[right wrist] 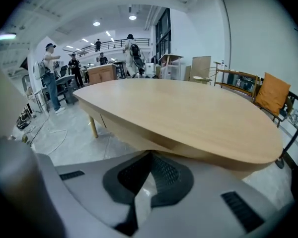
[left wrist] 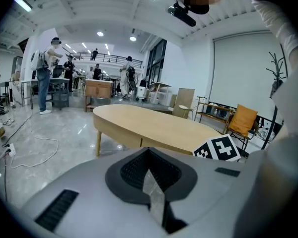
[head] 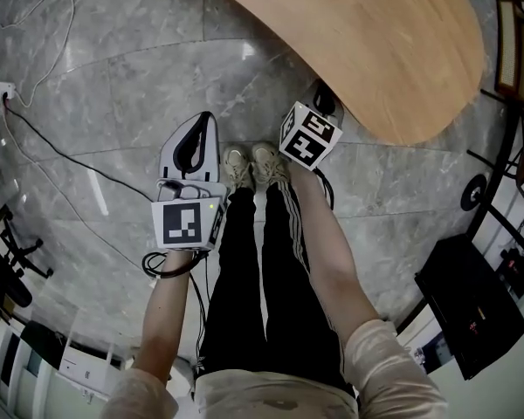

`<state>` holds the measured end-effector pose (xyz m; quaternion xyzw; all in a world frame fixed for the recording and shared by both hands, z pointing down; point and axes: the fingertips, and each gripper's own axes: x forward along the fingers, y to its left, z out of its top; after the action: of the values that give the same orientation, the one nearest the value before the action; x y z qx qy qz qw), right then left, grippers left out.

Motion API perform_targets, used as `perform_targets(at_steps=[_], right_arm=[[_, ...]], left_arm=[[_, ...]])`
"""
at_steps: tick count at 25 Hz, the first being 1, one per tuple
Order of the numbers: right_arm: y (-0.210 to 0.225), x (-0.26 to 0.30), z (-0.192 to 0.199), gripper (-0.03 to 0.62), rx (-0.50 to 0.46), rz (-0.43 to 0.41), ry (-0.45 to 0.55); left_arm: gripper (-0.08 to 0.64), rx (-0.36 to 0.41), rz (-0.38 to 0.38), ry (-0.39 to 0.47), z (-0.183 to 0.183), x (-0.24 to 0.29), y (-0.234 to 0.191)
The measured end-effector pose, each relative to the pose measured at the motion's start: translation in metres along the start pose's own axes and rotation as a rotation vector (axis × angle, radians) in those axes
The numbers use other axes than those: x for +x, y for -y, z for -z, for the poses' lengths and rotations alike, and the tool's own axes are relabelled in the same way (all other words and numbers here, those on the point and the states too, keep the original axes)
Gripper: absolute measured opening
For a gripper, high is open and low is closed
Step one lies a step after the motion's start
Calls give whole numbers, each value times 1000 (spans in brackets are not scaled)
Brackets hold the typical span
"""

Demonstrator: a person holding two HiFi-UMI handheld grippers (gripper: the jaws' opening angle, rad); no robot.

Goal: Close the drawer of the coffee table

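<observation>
I stand on a glossy grey marble-tile floor (head: pixel 113 77) that bears an oval light-wood coffee table (head: pixel 384 51) at one o'clock, a thin white cable (head: pixel 44 24) and white plug block (head: pixel 2 90) at ten, a black cable (head: pixel 79 155) at nine, and my pale shoes (head: pixel 251 166) at centre.

The head view looked steeply down from above the person's legs (head: pixel 262 278) onto the floor (head: pixel 113 103), catching the near end of the coffee table (head: pixel 375 51). Each gripper view sat low and near, facing along its jaws across that table toward the far hall (right wrist: pixel 104 58). All three views shared the table top.
</observation>
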<state>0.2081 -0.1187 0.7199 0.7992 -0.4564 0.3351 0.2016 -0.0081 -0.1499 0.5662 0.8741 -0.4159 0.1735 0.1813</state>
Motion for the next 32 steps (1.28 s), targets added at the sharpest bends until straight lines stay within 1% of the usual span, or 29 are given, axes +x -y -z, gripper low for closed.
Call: perform_targets(at_steps=[3,5,8,11,13,15,18,20,22,23,24,26,29,32], right_arm=[[-18,-12,-9,5,-17,-86,-30],[-27,-29,-25,5,-25,-143,-18],[-40,-68,-66,5,-74,-211,45],[-65,-119,-125,5,-146,-314,141],[-87,-166,-169,5,-201,-397,226],[-103,-231,-206,5,-267,-473,302],[-114,-335,-245,5,-355,-564,393],[-119,-392,-264,5,-358,-643,427],[-129,-431,-284,5,-350,-751,458],[-137,-447,-294,5,-363,-802,479],[-145,-463,-301,5,-385,-842,501],[-154,-492,-306,5,-428,-889,541],[-164,-524,-309,5,-452,-933,572],[-174,-542,-303,5,-495,-965,570]], left_arm=[[8,-9,-14,27,-12,-11,-5],[8,-35,-43,51,-27,-20,-10],[8,-61,-94,68,-55,-37,-15],[8,-59,-133,115,-105,-60,-14],[8,-39,-162,158,-147,-81,-10],[8,-24,-185,189,-189,-112,0],[8,-51,-221,233,-243,-165,17],[8,-53,-252,260,-272,-199,28],[8,-29,-294,291,-300,-226,36],[8,-15,-318,306,-312,-240,37],[8,-5,-340,317,-321,-254,38],[8,14,-370,324,-328,-279,41],[8,52,-403,345,-335,-304,40],[8,60,-432,362,-340,-320,37]])
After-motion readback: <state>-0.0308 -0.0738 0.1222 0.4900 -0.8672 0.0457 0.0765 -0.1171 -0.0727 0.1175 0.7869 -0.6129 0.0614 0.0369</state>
